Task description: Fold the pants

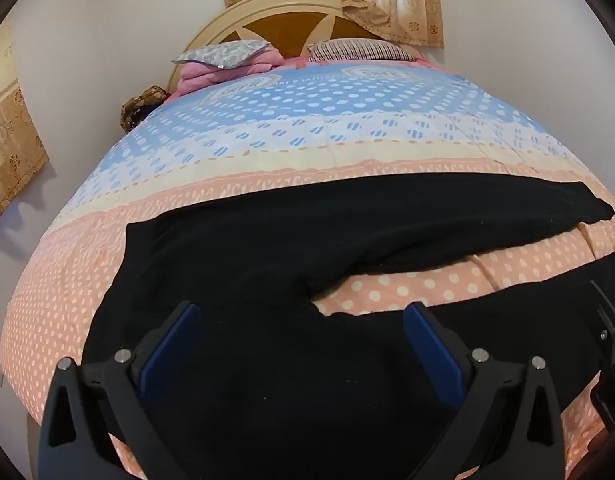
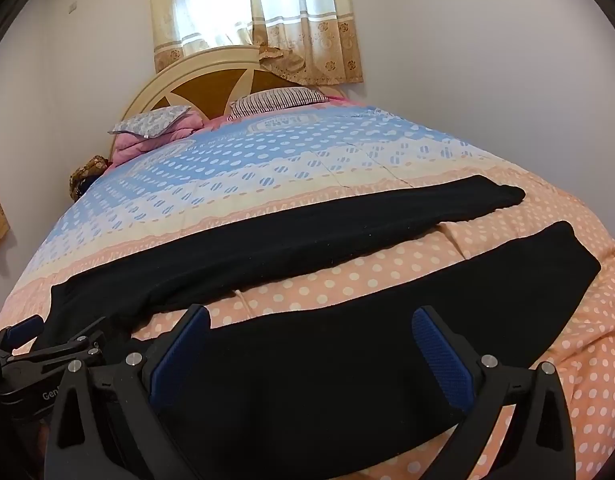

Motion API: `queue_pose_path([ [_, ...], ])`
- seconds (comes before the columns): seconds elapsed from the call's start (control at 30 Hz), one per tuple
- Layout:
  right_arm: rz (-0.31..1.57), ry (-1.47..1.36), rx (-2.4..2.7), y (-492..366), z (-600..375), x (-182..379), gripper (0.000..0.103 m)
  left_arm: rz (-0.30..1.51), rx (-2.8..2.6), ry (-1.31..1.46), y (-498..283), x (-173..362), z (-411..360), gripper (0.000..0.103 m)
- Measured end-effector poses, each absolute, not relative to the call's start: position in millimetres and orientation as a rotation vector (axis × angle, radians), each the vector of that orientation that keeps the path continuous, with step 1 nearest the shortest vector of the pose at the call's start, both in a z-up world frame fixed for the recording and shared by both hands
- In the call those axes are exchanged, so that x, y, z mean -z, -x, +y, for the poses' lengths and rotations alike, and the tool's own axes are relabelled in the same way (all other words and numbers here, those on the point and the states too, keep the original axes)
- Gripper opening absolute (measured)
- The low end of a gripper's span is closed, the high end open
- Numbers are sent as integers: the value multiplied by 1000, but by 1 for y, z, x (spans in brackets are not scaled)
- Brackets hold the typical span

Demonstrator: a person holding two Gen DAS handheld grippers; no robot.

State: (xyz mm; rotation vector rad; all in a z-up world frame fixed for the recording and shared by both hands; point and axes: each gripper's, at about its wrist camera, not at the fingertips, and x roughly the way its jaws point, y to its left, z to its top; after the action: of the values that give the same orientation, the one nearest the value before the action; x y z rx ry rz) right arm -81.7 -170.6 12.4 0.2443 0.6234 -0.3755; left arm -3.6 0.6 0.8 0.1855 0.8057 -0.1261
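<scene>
Black pants (image 1: pixel 267 248) lie spread flat across the near part of the bed, waist to the left, both legs running right with a gap of quilt between them. The left gripper (image 1: pixel 303 320) is open above the waist and crotch area, its blue pads (image 1: pixel 171 344) wide apart, holding nothing. The right gripper (image 2: pixel 311 324) is open above the near leg (image 2: pixel 347 340), holding nothing. The far leg (image 2: pixel 307 232) ends at the right. The left gripper also shows at the left edge of the right wrist view (image 2: pixel 35 344), and part of the right gripper at the right edge of the left wrist view (image 1: pixel 611 344).
The bed carries a polka-dot quilt (image 1: pixel 307 128), pink near, blue far. Pillows (image 1: pixel 223 54) and a pink folded blanket (image 1: pixel 211 76) lie by the headboard (image 1: pixel 283 12). Curtains (image 2: pixel 259 20) hang behind. A wall runs along the bed's left side.
</scene>
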Motion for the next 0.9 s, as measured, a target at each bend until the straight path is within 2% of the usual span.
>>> queue_pose_path([
  [0.9,623,-243,374,84,-171,-13,102,811,124,-173,1,-4,4,103],
])
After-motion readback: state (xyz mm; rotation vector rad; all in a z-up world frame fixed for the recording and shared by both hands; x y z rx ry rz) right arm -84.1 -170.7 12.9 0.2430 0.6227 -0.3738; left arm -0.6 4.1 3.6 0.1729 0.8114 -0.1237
